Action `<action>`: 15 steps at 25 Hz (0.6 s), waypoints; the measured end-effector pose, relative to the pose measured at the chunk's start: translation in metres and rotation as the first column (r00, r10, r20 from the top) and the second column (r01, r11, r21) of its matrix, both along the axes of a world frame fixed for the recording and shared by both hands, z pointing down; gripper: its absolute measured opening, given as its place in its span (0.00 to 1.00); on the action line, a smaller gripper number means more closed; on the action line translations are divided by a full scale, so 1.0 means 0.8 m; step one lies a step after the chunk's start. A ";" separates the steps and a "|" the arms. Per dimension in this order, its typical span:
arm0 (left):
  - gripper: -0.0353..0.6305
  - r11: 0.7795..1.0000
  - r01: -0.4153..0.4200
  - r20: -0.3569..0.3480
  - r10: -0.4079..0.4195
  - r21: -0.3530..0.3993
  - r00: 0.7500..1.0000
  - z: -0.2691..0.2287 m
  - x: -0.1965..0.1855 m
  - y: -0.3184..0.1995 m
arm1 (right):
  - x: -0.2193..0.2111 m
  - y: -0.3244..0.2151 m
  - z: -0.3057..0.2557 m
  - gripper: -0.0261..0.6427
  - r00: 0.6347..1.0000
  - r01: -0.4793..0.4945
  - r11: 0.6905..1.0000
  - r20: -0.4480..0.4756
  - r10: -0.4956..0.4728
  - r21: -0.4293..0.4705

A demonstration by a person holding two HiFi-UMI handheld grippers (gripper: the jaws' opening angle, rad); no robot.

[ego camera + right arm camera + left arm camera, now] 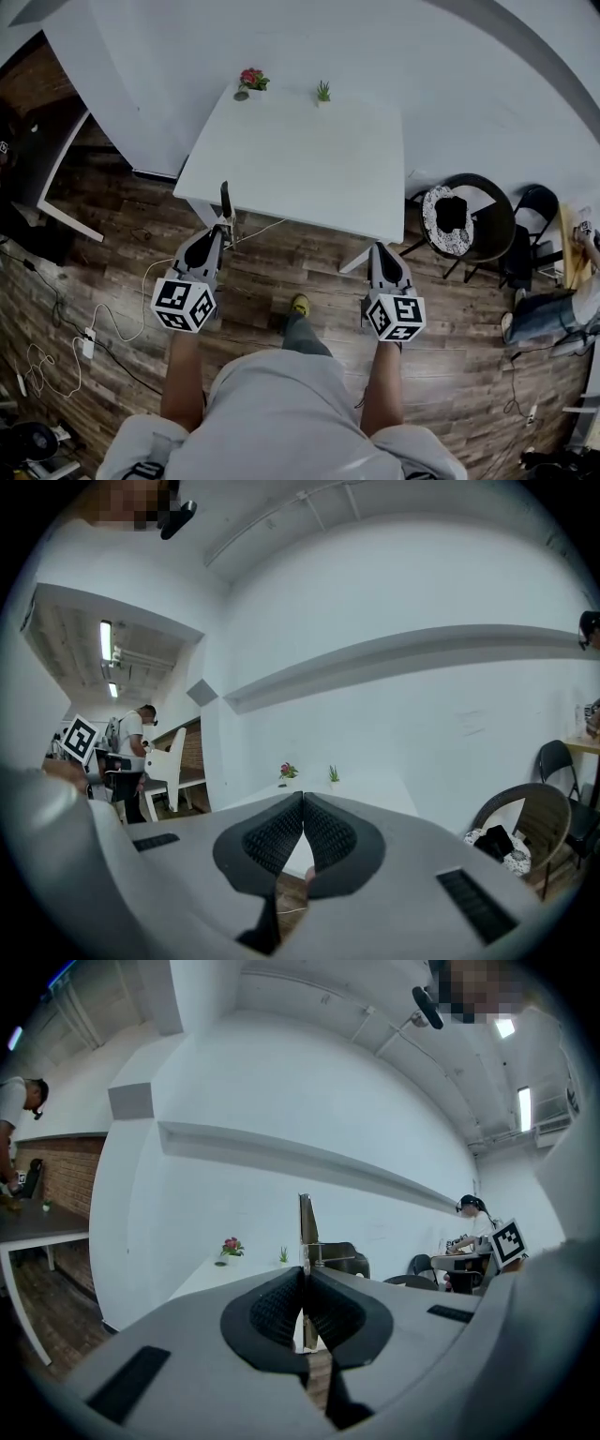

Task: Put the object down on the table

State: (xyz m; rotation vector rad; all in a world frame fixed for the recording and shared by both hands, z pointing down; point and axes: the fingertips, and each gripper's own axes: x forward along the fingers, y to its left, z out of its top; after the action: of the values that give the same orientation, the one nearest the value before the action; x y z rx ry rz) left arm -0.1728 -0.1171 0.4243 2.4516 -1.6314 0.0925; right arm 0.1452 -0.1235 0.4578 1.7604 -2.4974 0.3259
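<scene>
The thin dark object [306,1227] stands upright, its long axis vertical. Its lower end is pinched between the closed jaws of the left gripper [305,1274] and the rest rises above their tips. It is just short of the white table's [300,159] near edge, by the left front corner, while the right gripper [302,799], jaws pressed together on nothing, is near the table's right front corner.

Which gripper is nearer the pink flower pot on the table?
Left. The left gripper is off the table by its left corner, facing the pink flower pot; the right gripper is off its right corner.
</scene>
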 end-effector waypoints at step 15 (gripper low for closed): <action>0.08 0.998 0.032 0.154 -0.024 -0.048 0.988 0.024 0.065 -0.223 | 0.031 -0.250 0.027 0.05 0.995 0.102 0.993 0.021 -0.101 -0.057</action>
State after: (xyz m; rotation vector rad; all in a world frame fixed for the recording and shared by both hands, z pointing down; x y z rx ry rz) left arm -0.1206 -0.2954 0.4436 2.4368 -1.7021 0.3217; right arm 0.1699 -0.3236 0.4790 1.6092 -2.5512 0.4052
